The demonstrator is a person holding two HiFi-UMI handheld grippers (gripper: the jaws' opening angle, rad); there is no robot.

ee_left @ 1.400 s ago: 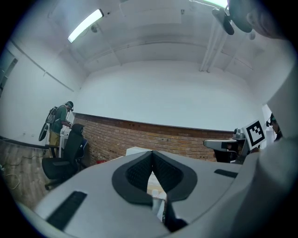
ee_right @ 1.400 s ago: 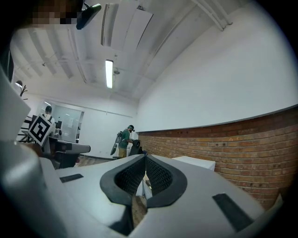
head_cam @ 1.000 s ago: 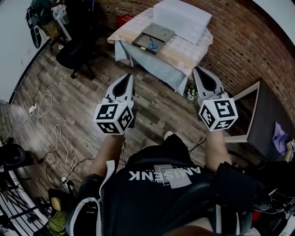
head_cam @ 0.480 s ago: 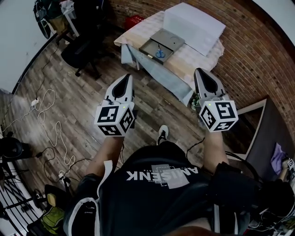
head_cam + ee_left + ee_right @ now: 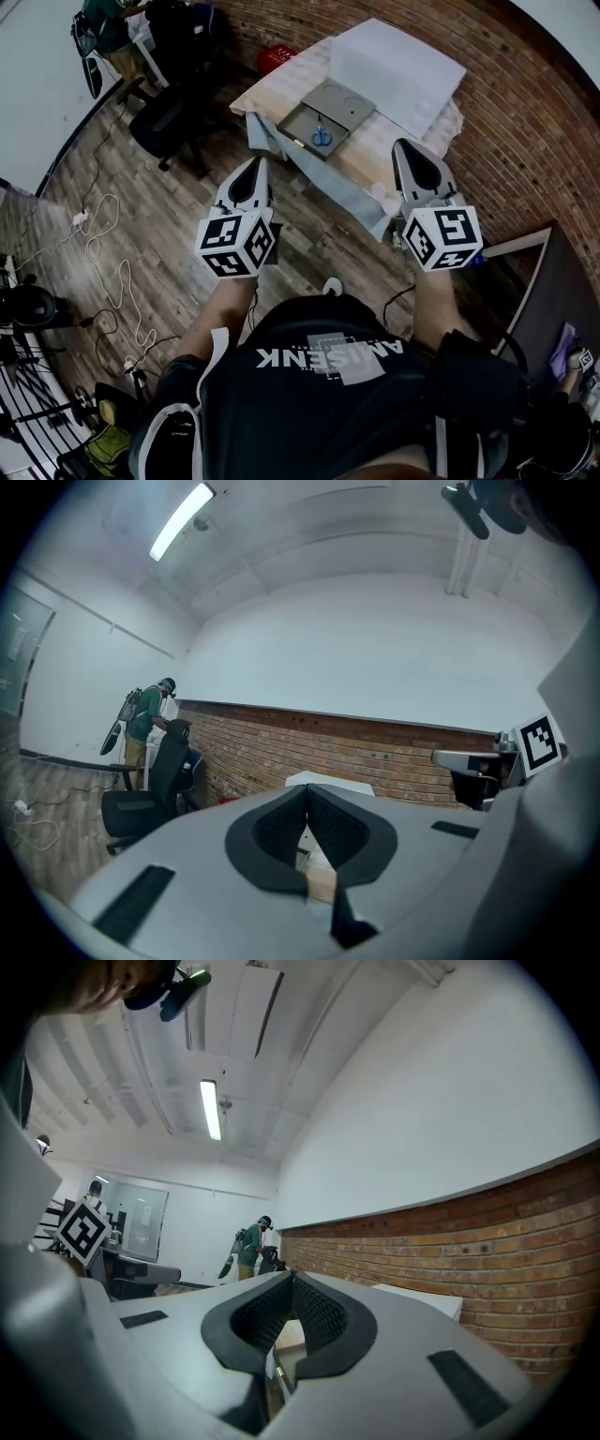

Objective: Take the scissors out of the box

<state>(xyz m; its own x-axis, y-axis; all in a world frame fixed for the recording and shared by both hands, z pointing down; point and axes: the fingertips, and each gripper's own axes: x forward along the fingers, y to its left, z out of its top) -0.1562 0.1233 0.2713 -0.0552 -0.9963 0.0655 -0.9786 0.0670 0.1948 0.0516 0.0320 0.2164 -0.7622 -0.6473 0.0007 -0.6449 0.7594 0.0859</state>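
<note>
The room has a wood floor (image 5: 178, 216) and a brick wall (image 5: 525, 131). Closest in, at 6 o'clock in the head view, is the person's black shirt (image 5: 319, 394). A shoe (image 5: 331, 285) shows just past it.

Next come the two grippers, held out over the floor. The left gripper (image 5: 259, 161) is toward 11 o'clock from the shirt. The right gripper (image 5: 404, 144) is toward 1 o'clock. Both point to 12 o'clock. Each gripper's own view shows its fingers pressed tight together with nothing between them, left (image 5: 307, 794) and right (image 5: 291, 1279).

A white cord (image 5: 103, 248) lies in loops on the floor at 9 o'clock.

Farther on, at 12 o'clock, stands a table (image 5: 281, 89) with a cloth on it. A flat grey box (image 5: 349, 98) lies open on the table. The blue scissors (image 5: 322, 137) lie inside the box, in its near half, well apart from both grippers. A big white block (image 5: 398, 61) sits just beside the box, at 1 o'clock from it.

A black chair (image 5: 164, 122) stands at 10 o'clock. A red crate (image 5: 275, 58) is by the wall past the table. Farthest off, at 11 o'clock, another person (image 5: 108, 23) stands in the corner.
</note>
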